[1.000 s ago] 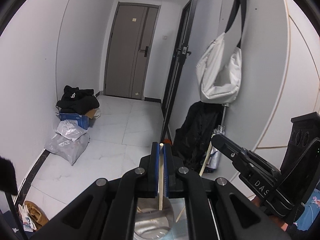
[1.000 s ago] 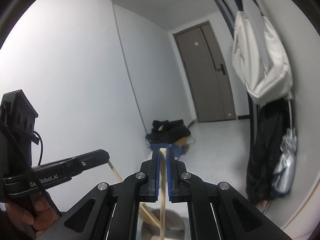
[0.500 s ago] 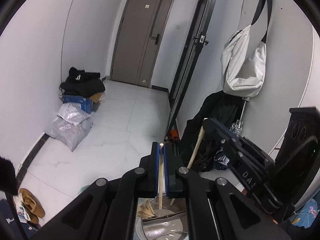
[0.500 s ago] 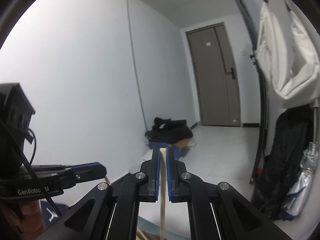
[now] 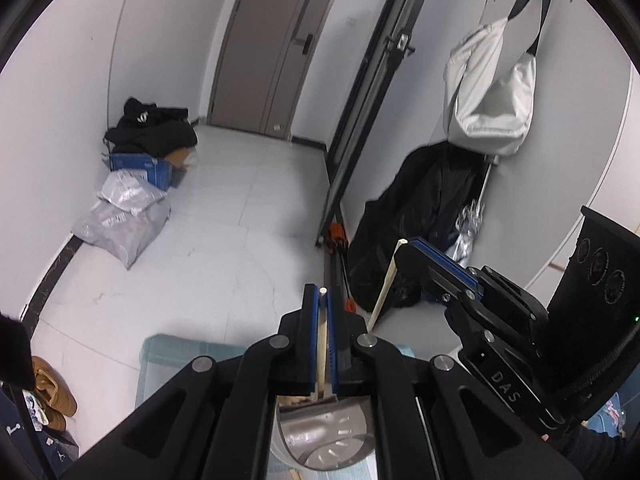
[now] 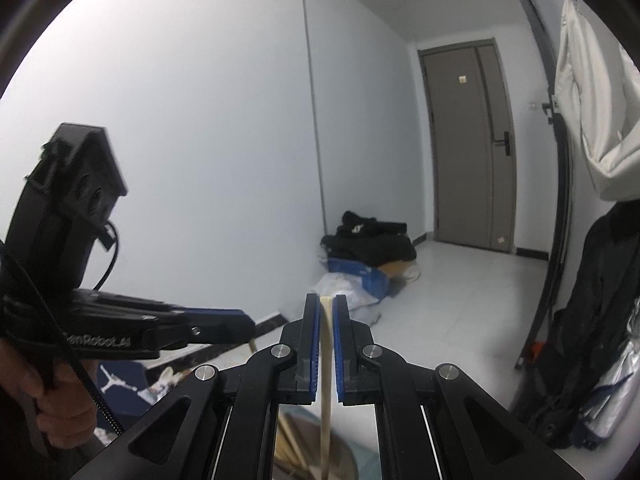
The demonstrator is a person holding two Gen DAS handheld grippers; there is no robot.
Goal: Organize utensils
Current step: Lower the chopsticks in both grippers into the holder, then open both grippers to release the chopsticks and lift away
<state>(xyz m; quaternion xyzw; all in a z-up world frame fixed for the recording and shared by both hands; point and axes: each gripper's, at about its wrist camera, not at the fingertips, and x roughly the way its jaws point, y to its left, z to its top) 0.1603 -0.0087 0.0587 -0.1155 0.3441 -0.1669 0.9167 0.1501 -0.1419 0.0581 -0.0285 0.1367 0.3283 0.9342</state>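
Two hand-held grippers, each pinching one pale wooden chopstick. The left gripper [image 5: 323, 300] has its blue-padded jaws pressed onto the first chopstick [image 5: 321, 336], which stands upright between the pads with its tip level with the fingertips. Its lower end drops toward a round metal utensil holder [image 5: 320, 436] directly beneath, standing on a teal mat [image 5: 168, 356]. A few more pale sticks show inside the holder's rim; their count cannot be told.

The right gripper [image 6: 325, 304] likewise clamps the second chopstick [image 6: 326, 360], upright between its blue pads [image 6: 312, 328], the lower end reaching down to the holder [image 6: 344, 456], where about two further sticks lean inside. In the left wrist view the same right gripper [image 5: 408, 250] appears at right with its chopstick [image 5: 386, 280] slanting down and left. In the right wrist view the left gripper [image 6: 244, 324] enters from the left, held by a bare hand [image 6: 48, 404].

Room: one grey door [image 5: 272, 44]; one white bag [image 5: 490, 92] hanging on the wall; dark clothing [image 5: 424, 216] heaped below it; one blue box [image 5: 140, 166] under black garments; one grey plastic sack [image 5: 120, 220]; one pair of brown shoes [image 5: 52, 400] at lower left.
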